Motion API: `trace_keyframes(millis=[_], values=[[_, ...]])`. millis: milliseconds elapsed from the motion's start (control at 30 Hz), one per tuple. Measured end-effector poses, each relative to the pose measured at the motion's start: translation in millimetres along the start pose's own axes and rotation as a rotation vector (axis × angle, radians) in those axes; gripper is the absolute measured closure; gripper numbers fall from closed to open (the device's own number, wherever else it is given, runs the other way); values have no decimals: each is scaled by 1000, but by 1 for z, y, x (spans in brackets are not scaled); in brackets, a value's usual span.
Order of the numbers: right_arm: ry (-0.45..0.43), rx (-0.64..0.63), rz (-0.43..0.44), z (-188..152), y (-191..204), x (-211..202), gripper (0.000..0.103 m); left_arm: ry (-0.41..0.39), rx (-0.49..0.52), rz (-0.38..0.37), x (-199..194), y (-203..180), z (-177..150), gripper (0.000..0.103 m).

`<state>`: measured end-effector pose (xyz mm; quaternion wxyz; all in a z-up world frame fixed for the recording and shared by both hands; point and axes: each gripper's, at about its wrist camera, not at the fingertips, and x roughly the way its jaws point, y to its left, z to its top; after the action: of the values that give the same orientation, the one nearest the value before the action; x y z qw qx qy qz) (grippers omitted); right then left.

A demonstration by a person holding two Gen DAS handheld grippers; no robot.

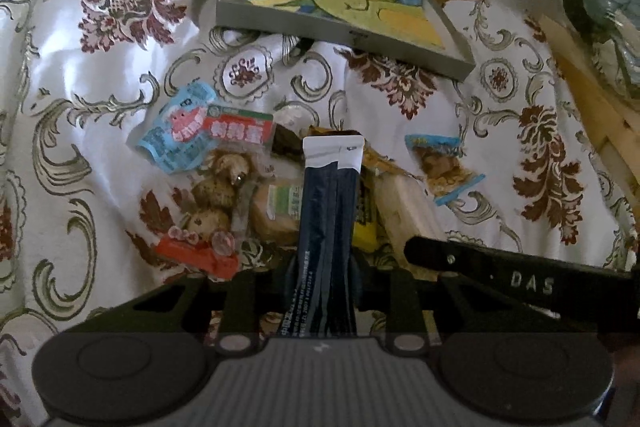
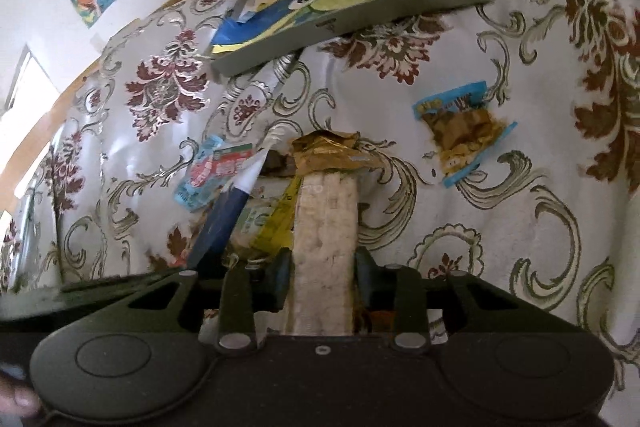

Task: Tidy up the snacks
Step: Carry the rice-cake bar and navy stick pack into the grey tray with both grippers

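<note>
A: Why are both grippers loaded at once?

B: My guess is two snacks go to the tray in one trip. The left gripper [image 1: 326,267] is pinching a dark stick packet [image 1: 330,227] near its lower end, so the white-tipped top stands out over the snack pile [image 1: 256,195].

A: And the right?

B: The right gripper [image 2: 324,279] is pressed onto a pale wafer bar [image 2: 325,223], gripped on its two long sides with its crumpled gold wrapper end [image 2: 328,151] pointing away. Holding it low leaves the far end free to go in first.

A: Where would they go?

B: Probably the grey tray [image 1: 344,35] with the cartoon lining, beyond the pile on the floral cloth [image 1: 80,155]. It sits tilted, one edge propped up.

A: Anything left out?

B: A blue-edged nut packet [image 1: 442,163] lies apart to the right, and the rest remains heaped.
</note>
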<state>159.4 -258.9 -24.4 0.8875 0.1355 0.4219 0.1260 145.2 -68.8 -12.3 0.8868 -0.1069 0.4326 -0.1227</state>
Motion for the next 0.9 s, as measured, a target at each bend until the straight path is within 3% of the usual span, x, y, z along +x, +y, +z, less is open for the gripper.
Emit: trace_keyframes(millis=[300,467,700,900], values=[[-100,-159,-29,-10,21,-28,69,-52,-5,9,-15,-1,7,74],[-156,-176,-29,-5,23,-39,69,-95,-9,7,-20,-5,23,74],[-241,-206,-40,28,18,-45,69,-168,-11,20,-18,-15,60,74],[-324,-275,-52,75,12,-33,69,-234,-31,39,-6,-26,105,74]])
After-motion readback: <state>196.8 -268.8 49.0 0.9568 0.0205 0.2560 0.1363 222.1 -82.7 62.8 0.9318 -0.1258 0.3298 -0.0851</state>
